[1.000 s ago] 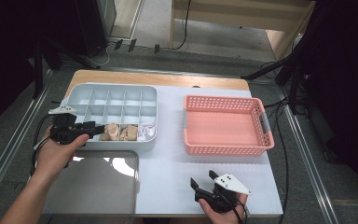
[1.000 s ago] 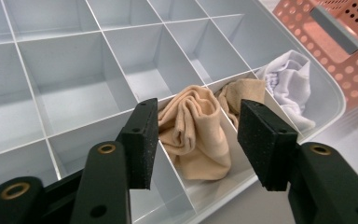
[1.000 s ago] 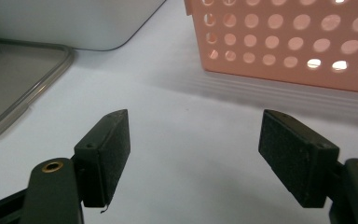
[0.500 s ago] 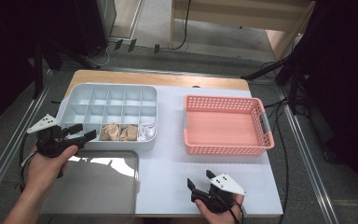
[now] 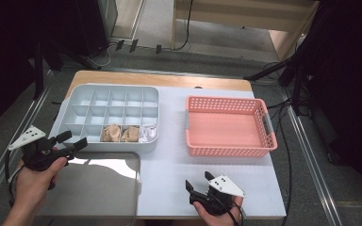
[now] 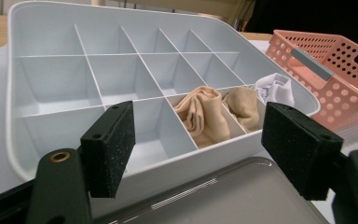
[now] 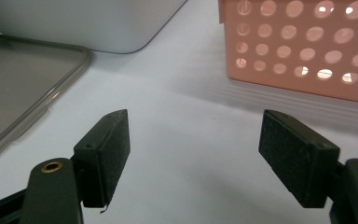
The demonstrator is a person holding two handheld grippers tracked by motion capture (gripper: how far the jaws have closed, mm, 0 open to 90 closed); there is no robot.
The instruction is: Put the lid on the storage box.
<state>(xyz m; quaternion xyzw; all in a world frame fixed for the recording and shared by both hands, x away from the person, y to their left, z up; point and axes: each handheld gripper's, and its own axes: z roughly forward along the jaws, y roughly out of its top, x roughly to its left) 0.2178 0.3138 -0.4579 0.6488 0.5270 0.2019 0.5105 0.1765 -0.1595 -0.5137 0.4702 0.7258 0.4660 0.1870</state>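
Note:
A pale grey divider tray sits at the left of the white table. Its front row holds two beige rolled socks and a white one. My left gripper hovers just off the tray's front-left corner, above the edge of a clear lid. Its jaws have just been opening and nothing is between them. In the left gripper view the beige socks lie beyond the tray wall. My right gripper is open near the table's front edge, over bare table.
A pink perforated basket stands at the right of the table with nothing inside; its wall rises ahead of the right gripper. The tray's other compartments hold nothing. Cables run along the floor to the right.
My left gripper has drawn back from the tray's front row, to the left and toward me, and its jaws stand wider apart. The right gripper has stayed put.

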